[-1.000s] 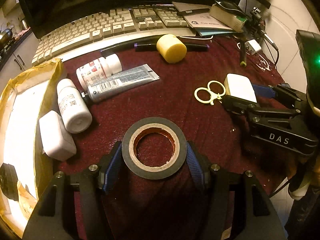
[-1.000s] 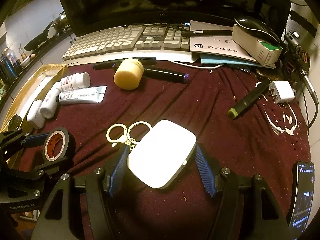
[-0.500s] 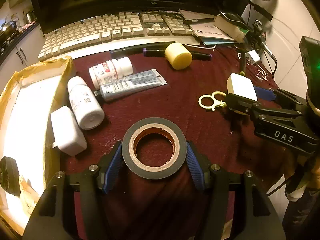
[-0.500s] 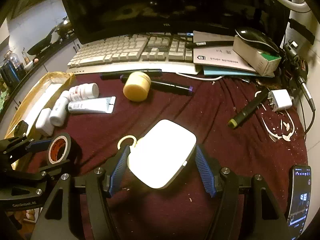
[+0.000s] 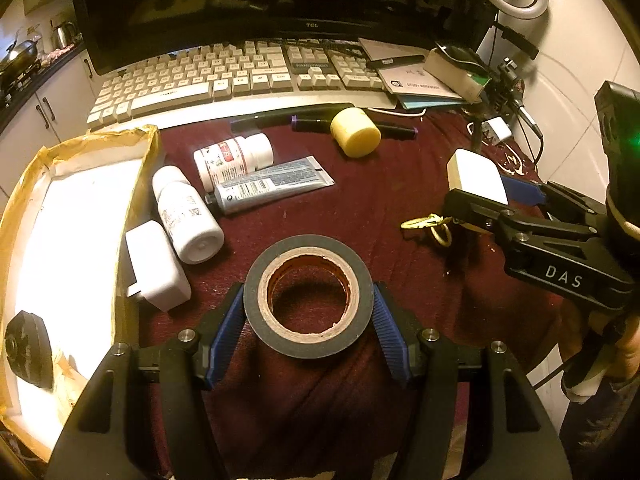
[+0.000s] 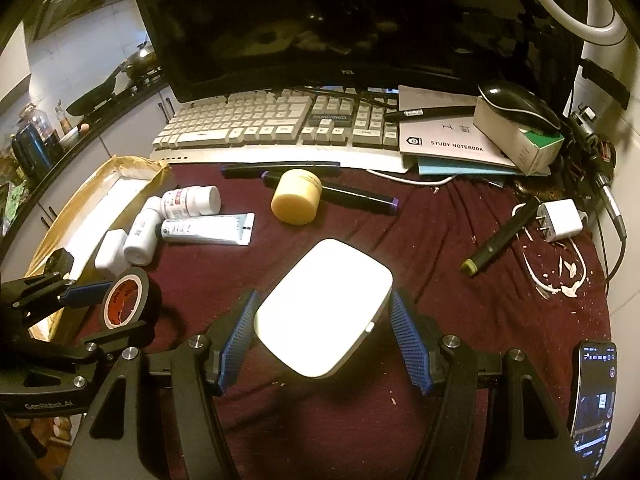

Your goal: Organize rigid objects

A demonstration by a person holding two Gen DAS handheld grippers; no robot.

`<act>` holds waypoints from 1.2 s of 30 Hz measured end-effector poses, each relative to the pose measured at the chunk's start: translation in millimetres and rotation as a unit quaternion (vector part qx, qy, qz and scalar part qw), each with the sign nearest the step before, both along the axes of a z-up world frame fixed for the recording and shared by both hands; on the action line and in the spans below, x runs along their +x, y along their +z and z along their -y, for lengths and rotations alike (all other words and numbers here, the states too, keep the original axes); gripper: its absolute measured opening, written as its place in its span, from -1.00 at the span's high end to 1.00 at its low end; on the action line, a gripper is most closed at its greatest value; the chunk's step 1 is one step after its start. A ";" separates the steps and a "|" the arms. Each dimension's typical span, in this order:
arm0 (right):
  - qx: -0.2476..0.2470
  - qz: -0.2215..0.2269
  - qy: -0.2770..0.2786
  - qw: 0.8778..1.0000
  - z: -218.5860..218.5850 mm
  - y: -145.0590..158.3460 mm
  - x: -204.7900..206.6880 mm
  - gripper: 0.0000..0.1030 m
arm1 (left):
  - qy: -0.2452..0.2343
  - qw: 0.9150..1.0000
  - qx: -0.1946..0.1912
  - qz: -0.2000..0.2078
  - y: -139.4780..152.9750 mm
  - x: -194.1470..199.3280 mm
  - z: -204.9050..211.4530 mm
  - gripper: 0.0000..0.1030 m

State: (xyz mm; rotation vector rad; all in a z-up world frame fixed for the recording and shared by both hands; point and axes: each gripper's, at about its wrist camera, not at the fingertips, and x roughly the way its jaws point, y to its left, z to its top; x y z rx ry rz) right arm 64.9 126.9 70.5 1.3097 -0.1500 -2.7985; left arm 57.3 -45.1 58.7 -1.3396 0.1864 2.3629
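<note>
Between the blue pads (image 5: 226,332) of the left gripper (image 5: 309,330), a roll of black tape (image 5: 309,297), clamped on both sides and raised over the dark red cloth (image 5: 372,208). Between the pads of the right gripper (image 6: 326,334), a white rounded case (image 6: 324,306), gripped at its two edges and lifted off the cloth. Hanging under that case, yellow key rings (image 5: 430,227), seen only from the left camera; hidden beneath the case in the right camera.

Left of the tape, a white adapter (image 5: 156,266), a white bottle (image 5: 185,216), a red-labelled bottle (image 5: 234,157) and a silver tube (image 5: 272,189), all lying close together beside a taped white box (image 5: 68,216). Farther back, a yellow cylinder (image 5: 355,132) resting against dark markers (image 5: 394,130) in front of a keyboard (image 5: 240,76).

Only from the right camera: a phone (image 6: 594,400) at the right edge, and an olive-tipped pen (image 6: 498,238) beside a white plug (image 6: 558,220).
</note>
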 end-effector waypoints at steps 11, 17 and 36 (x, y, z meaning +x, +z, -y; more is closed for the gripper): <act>0.001 -0.019 0.012 1.000 9.3 15.2 0.9 -0.19 | 0.006 1.000 0.006 -0.013 10.6 0.2 8.1 -0.19; 0.002 -0.029 0.022 0.999 16.3 24.0 -0.6 -0.19 | 0.014 1.000 0.009 -0.019 17.5 -0.1 15.3 -0.19; 0.004 -0.041 0.052 0.998 46.1 33.1 -5.4 -0.19 | 0.045 0.998 0.013 -0.036 31.1 -1.5 46.7 -0.19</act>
